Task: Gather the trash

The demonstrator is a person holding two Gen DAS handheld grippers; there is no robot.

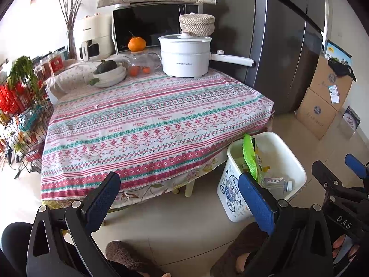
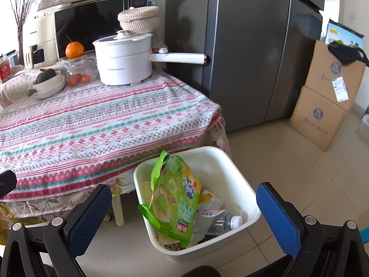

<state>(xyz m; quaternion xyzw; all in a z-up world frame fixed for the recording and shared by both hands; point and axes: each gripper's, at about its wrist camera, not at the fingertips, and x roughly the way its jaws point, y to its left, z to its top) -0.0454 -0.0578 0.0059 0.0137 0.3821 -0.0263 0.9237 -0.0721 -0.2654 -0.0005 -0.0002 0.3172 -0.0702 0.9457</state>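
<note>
A white trash bin (image 2: 233, 168) stands on the floor at the table's right front corner; it also shows in the left wrist view (image 1: 297, 161). Inside it are a green snack bag (image 2: 175, 198), a clear plastic bottle (image 2: 224, 222) and other wrappers. The bag (image 1: 250, 157) and bottle (image 1: 280, 184) show in the left wrist view too. My right gripper (image 2: 184, 219) is open and empty, above the bin's near side. My left gripper (image 1: 180, 203) is open and empty, in front of the table edge, left of the bin.
The table with a patterned cloth (image 1: 147, 120) holds a white electric pot (image 1: 184, 55), bowls (image 1: 110, 73), a glass jar with oranges (image 1: 140, 62) and a microwave (image 1: 147, 25) at the back. A grey fridge (image 2: 253, 53), cardboard boxes (image 2: 322, 106) and a wire rack (image 1: 20, 106) stand around.
</note>
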